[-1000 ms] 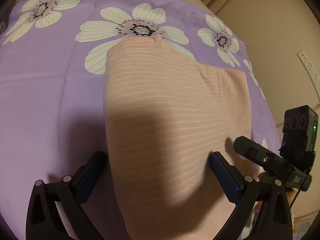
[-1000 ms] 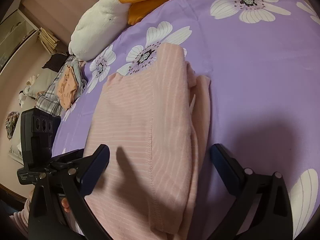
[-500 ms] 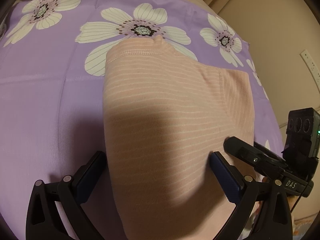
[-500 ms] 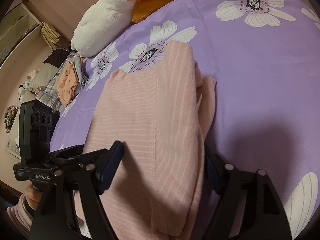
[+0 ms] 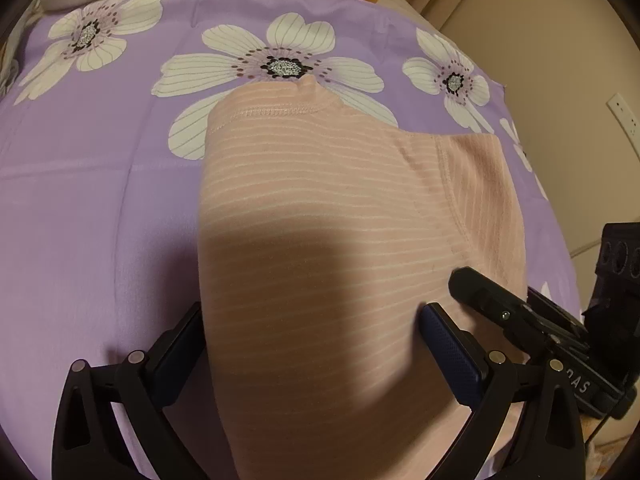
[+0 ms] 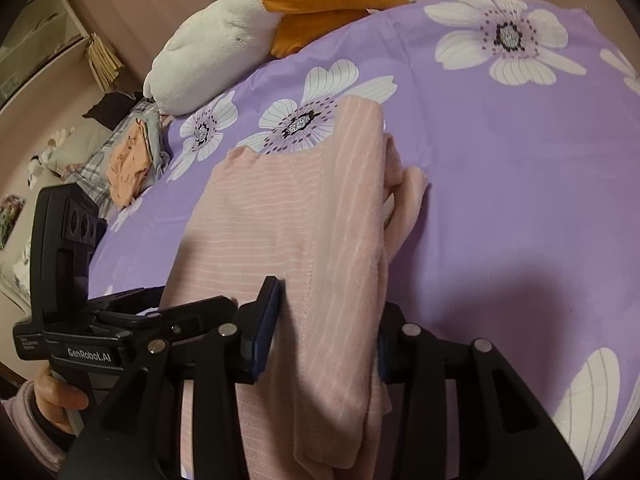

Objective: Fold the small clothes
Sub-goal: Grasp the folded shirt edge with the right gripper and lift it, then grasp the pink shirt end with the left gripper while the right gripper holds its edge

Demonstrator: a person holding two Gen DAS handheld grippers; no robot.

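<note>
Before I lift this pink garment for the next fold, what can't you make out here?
- Near end of the pink garment: left wrist view, cut off by the bottom edge.
- Layers under its folded side: right wrist view, covered by the top layer.
- Right gripper, closing around the fold: far pad hidden behind fabric, contact unclear.
- Clothes pile: too small to identify.

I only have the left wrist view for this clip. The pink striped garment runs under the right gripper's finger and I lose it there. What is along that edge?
Observer: The pink striped garment has its folded-over edge between the right gripper pads, which are closing.
Operator: Anything sticking out beyond the fold?
Observer: Yes, loose pink layers poke out onto the purple floral sheet.
Operator: What's the orange thing at the top?
Observer: Part of a white and orange plush toy.
</note>
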